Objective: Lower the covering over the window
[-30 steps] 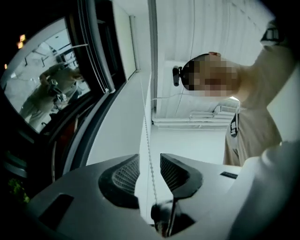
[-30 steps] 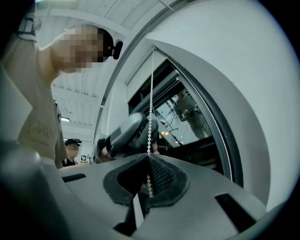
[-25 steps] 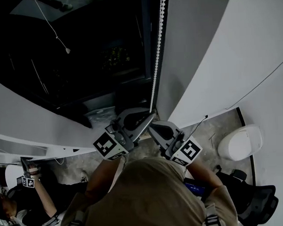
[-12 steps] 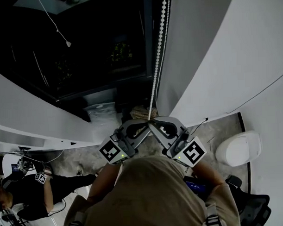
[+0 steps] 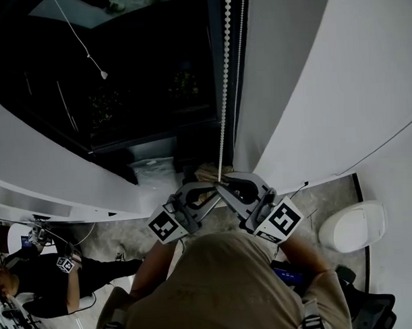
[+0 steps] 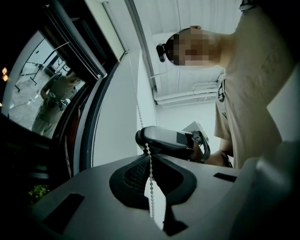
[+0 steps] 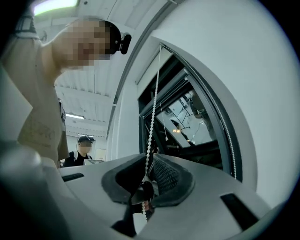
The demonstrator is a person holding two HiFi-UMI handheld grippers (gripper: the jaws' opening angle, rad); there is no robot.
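The dark window (image 5: pixel 122 82) was seen uncovered — no blind across its glass — so the lowering was judged to be under way, hand over hand. The bead chain (image 5: pixel 223 92) hung just beside the window's right edge. It was pinched by the left gripper (image 6: pixel 150 159); the jaws of the right gripper (image 7: pixel 149 161) had just been opening, the chain loose between them. A higher regrip was called for next.

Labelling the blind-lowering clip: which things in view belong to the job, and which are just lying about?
Job: bead chain; window beside it.

Lying about: white domed object, lower right; plastic bag below the window; another person, lower left.
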